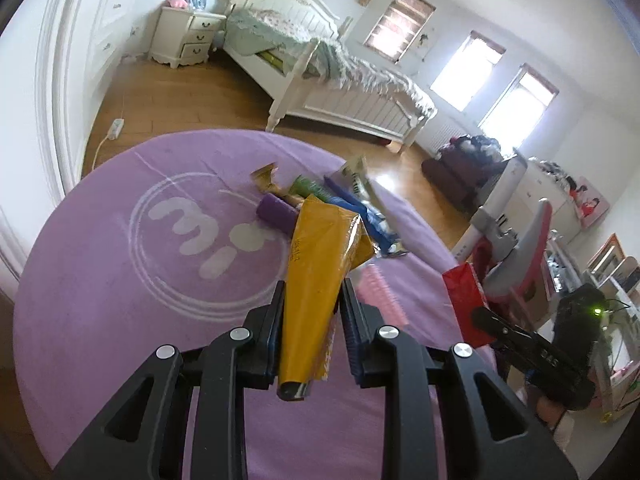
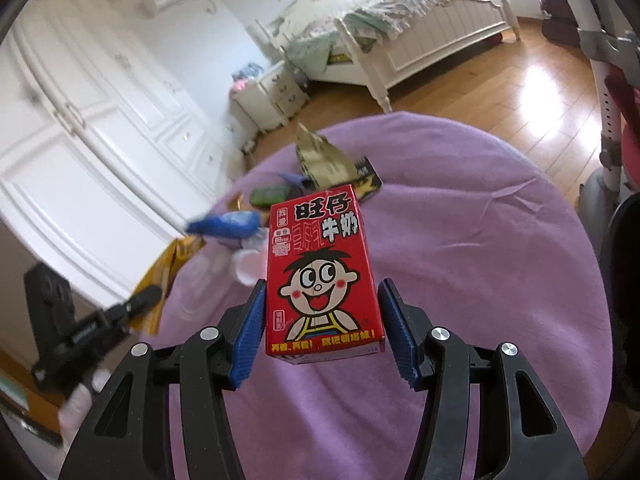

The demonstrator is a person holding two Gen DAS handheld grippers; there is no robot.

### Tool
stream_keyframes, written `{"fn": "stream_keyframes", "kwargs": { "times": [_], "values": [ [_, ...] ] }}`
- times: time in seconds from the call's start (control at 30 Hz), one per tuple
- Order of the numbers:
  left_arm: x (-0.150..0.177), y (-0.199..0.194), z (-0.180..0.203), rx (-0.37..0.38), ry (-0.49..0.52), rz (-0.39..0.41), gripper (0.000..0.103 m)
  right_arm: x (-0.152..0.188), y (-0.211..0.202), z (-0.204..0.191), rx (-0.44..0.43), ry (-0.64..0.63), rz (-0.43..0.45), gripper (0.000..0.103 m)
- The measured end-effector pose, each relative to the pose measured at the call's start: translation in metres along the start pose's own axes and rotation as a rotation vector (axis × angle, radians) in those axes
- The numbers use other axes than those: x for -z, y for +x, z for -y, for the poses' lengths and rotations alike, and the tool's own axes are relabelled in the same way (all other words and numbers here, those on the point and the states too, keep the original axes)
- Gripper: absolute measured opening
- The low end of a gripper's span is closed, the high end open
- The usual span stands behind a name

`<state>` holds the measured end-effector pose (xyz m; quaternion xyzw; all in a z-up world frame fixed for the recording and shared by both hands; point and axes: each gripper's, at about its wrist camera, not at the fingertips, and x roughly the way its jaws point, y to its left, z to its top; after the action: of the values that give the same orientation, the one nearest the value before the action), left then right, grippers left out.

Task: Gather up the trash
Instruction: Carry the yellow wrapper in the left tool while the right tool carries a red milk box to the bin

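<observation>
- Left wrist view alone shows the left gripper (image 1: 312, 286) clamped on a yellow wrapper (image 1: 320, 264), which sticks up and forward between both fingers, lifted above the purple rug (image 1: 120, 300).
- Right wrist view alone shows the front of the red milk carton (image 2: 322, 276), printed with a cartoon boy's face, held upright between the blue pads (image 2: 250, 332) of the right gripper (image 2: 322, 312); the left pad touches the carton's side, the right pad sits just beside its edge, so the grip looks closed on it.
- From the left view that carton (image 1: 466, 304) appears only as a red edge at the right, with the right gripper (image 1: 480, 316) beside it.
- From the right view the left gripper (image 2: 148, 294) is a blurred black shape at the left, with the yellow wrapper (image 2: 168, 272) beside it.
- Lying on the rug past both grippers is a loose pile of litter: a purple roll (image 1: 278, 214), a blue wrapper (image 1: 360, 212), a green packet (image 1: 306, 188) and a gold foil scrap (image 1: 266, 178).
- Rug is round, with a white ring logo, on a wooden floor (image 1: 192, 96).
- Room holds one white bed (image 1: 340, 80), one nightstand (image 1: 188, 36) and three bright windows (image 1: 468, 66).
</observation>
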<state>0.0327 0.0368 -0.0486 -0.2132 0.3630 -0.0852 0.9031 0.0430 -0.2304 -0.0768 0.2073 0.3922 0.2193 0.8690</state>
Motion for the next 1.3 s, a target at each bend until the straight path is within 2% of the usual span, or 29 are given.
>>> {"fn": "stream_keyframes", "kwargs": {
  "times": [0.17,0.37,0.57,0.73,0.93,1.07,1.3],
  "values": [
    [0.001,-0.005,0.030,0.047,0.048,0.017,0.026,-0.003,-0.022,0.009,-0.011,0.030,0.065,0.056],
    [0.000,0.013,0.070,0.109,0.122,-0.007,0.026,-0.005,-0.057,0.040,0.010,0.091,0.145,0.056],
    [0.000,0.040,0.127,0.227,0.196,-0.048,0.026,-0.010,-0.099,0.084,0.059,0.171,0.245,0.056],
    [0.010,0.072,0.179,0.324,0.253,-0.116,0.026,-0.008,-0.134,0.130,0.113,0.262,0.330,0.056],
    [0.034,0.108,0.235,0.407,0.327,-0.213,0.026,0.006,-0.174,0.183,0.182,0.365,0.426,0.056],
    [0.055,0.133,0.275,0.445,0.394,-0.279,0.026,0.017,-0.192,0.212,0.221,0.430,0.476,0.056],
    [0.091,0.166,0.320,0.472,0.474,-0.374,0.026,0.037,-0.215,0.253,0.265,0.524,0.523,0.056]
  ]
}}
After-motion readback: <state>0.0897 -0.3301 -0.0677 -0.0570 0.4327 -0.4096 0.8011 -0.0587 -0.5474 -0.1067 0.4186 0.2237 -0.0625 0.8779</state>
